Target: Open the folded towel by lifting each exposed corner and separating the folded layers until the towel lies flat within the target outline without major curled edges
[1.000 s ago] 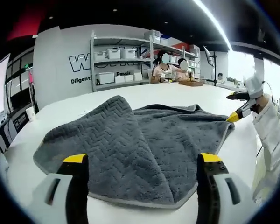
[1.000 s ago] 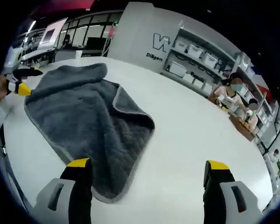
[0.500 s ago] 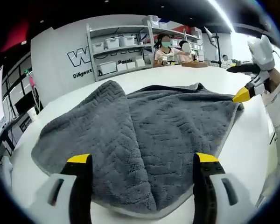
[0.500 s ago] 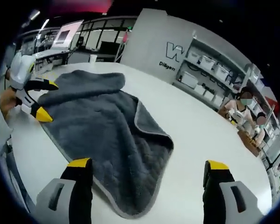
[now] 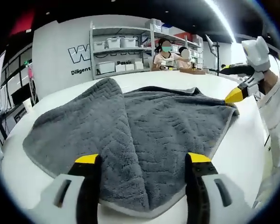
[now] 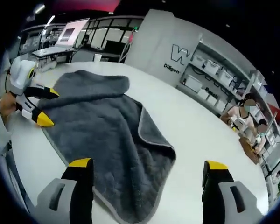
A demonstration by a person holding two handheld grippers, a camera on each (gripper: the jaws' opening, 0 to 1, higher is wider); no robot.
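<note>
A grey towel (image 5: pixel 144 126) with a zigzag weave lies on the white round table (image 5: pixel 242 149), one flap folded over from the left and forming a raised ridge. My left gripper (image 5: pixel 142 161) is open, its yellow-tipped jaws straddling the towel's near edge. My right gripper (image 5: pixel 234 84), held by a white-sleeved hand, hovers open just over the towel's right corner. In the right gripper view the towel (image 6: pixel 107 135) shows its pale-bordered folded edge. My right gripper (image 6: pixel 148 164) stands open over the towel's near end and bare table. My left gripper (image 6: pixel 49 107) is open at the towel's left edge.
Metal shelves (image 5: pixel 126 51) with white boxes stand along a lettered wall behind the table. People sit at a far desk (image 5: pixel 170 51). Bare white tabletop (image 6: pixel 200 130) stretches right of the towel. Monitors and desks (image 6: pixel 65 37) stand at the back left.
Both cameras have come nearer to the towel. The left gripper's jaws now reach over the towel's near edge and stand slightly closer together. The right gripper has drawn close to the right corner.
</note>
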